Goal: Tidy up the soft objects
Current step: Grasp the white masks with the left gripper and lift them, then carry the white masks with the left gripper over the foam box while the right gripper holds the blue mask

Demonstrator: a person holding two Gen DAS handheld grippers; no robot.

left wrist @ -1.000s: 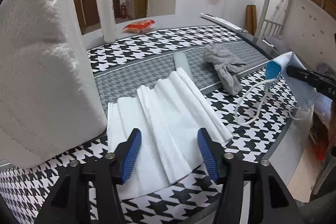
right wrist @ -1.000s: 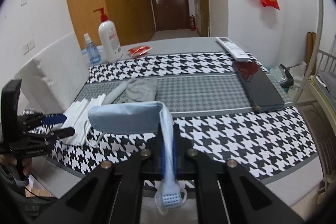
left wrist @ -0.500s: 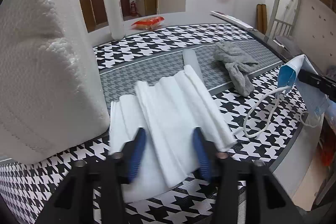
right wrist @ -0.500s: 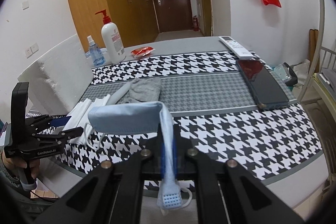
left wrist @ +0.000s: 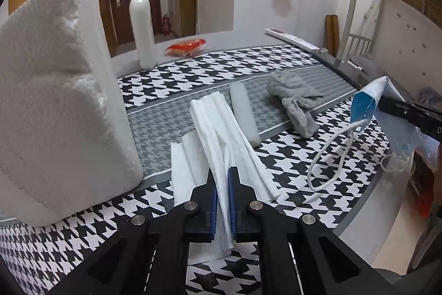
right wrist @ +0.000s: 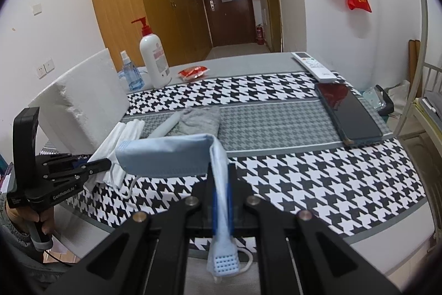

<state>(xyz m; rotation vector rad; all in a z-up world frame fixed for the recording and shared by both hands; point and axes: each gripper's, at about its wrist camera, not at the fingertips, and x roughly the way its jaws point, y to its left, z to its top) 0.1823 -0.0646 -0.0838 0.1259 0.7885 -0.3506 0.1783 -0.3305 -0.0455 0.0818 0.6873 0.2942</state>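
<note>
My left gripper [left wrist: 222, 184] is shut on the near end of a pleated white tissue sheet [left wrist: 221, 129] that lies on the houndstooth table; it bunches between the blue pads. The right wrist view shows that gripper [right wrist: 105, 163] and the tissue [right wrist: 121, 134] at the left. My right gripper [right wrist: 221, 181] is shut on a light blue face mask [right wrist: 165, 154], held above the table's near edge. The mask [left wrist: 367, 101] hangs at the right of the left wrist view, its ear loop [left wrist: 328, 156] trailing on the table. A crumpled grey cloth [left wrist: 295, 98] lies behind the tissue.
A white foam block [left wrist: 55, 101] stands close on the left. A pale stick [left wrist: 243, 112] lies beside the tissue. A pump bottle [right wrist: 153, 60], spray bottle [right wrist: 129, 73] and red packet [right wrist: 193, 71] stand at the back. A phone [right wrist: 348, 112] and remote [right wrist: 312, 65] lie right.
My left gripper has closed from wide open onto the tissue, gathering its near end into a bunch. The right gripper still holds the mask and has shifted only slightly.
</note>
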